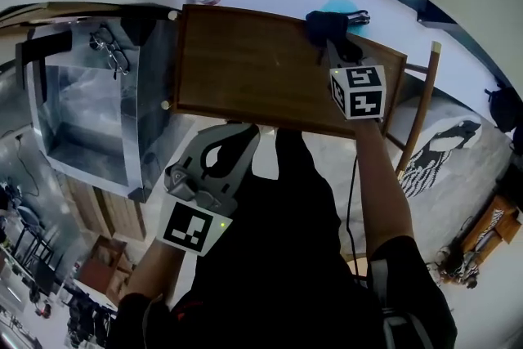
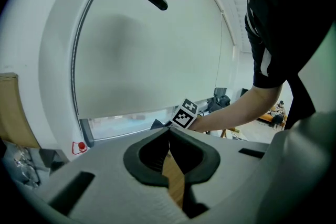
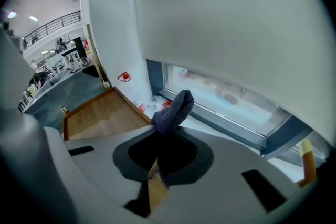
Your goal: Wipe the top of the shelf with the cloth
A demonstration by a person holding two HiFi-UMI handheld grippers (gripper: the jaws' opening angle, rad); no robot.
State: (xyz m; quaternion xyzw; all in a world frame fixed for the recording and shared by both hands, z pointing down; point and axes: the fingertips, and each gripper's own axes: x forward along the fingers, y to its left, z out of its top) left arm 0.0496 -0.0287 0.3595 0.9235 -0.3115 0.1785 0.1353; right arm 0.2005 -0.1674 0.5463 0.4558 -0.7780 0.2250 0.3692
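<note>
Nearest, the left gripper (image 2: 169,132) is shut on nothing at the shelf (image 1: 245,69) edge; beyond, the cloth (image 3: 170,110) is pinched in the right gripper (image 3: 159,135) over the far corner, where wiping is judged barely begun and a pressed sweep across the top is called for.

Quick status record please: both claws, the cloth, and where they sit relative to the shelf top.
right claw: shut on the cloth
cloth position: over the far right corner of the shelf top; contact cannot be told
left claw: shut, nothing in it, at the shelf's near edge
left of shelf: clear case
</note>
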